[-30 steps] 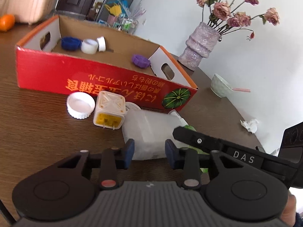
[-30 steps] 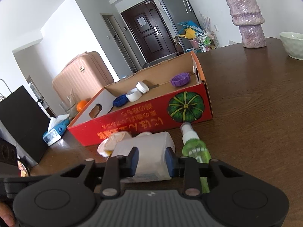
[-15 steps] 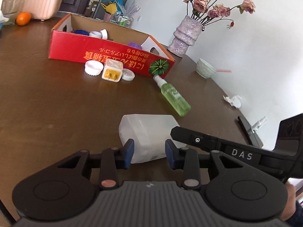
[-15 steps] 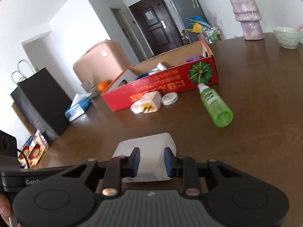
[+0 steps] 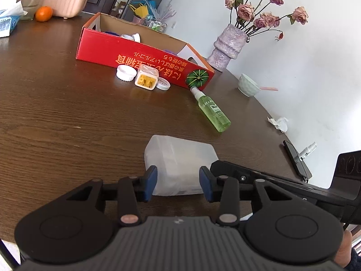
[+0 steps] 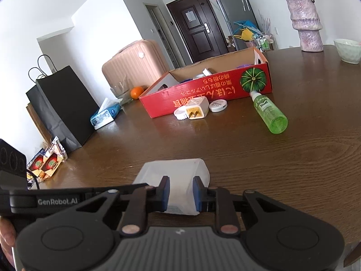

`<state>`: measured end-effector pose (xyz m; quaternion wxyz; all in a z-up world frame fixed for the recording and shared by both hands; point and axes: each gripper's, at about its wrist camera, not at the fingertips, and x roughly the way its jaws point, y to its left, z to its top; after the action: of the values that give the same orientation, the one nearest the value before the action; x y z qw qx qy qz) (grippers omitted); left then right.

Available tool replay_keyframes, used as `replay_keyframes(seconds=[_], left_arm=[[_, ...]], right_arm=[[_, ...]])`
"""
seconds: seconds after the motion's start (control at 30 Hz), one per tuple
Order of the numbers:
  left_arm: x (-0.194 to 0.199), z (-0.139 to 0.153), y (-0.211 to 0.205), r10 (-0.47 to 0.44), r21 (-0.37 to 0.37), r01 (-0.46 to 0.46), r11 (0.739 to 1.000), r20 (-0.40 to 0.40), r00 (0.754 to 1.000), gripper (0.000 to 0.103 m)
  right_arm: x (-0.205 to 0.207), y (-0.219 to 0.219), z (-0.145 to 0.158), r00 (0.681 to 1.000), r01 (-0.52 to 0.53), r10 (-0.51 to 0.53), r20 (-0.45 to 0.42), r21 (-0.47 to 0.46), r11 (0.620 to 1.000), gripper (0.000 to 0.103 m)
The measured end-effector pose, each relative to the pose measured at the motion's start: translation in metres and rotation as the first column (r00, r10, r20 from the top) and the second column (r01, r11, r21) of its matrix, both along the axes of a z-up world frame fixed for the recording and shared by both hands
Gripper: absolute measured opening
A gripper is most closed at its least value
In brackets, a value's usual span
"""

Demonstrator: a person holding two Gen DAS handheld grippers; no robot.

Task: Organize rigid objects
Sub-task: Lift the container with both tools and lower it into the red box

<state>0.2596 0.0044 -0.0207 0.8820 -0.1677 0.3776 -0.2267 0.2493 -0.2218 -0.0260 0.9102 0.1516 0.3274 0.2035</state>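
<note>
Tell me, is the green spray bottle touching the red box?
Touching. In the right wrist view the green spray bottle lies with its white nozzle against the red box wall.

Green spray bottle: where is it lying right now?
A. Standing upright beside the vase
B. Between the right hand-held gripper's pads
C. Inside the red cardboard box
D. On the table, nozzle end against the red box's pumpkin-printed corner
D. The green spray bottle lies on its side on the wooden table, its white nozzle at the pumpkin picture on the red cardboard box.

A home: suitcase point(image 6: 135, 65), front door point(image 6: 194, 24), vase of roses point(image 5: 227, 45).
</note>
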Motion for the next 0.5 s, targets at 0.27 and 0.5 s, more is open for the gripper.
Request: replay_keyframes(seconds=[0.27,0.5], left_arm=[[0.01,0.01,-0.006,-0.017,0.006,0.016,1.0,0.036,0.999,0.04],[0.06,0.047,-0.012,-0.002,0.0,0.003,1.0,0.145,0.989,0.04]], right_arm=[[0.007,-0.003,0.007,1.0,0.012,-0.012,0.021,0.004,1.0,0.022],[0.048,-0.008,0.039,0.993,0.008,-0.007,0.117,-0.008,1.0,0.022]])
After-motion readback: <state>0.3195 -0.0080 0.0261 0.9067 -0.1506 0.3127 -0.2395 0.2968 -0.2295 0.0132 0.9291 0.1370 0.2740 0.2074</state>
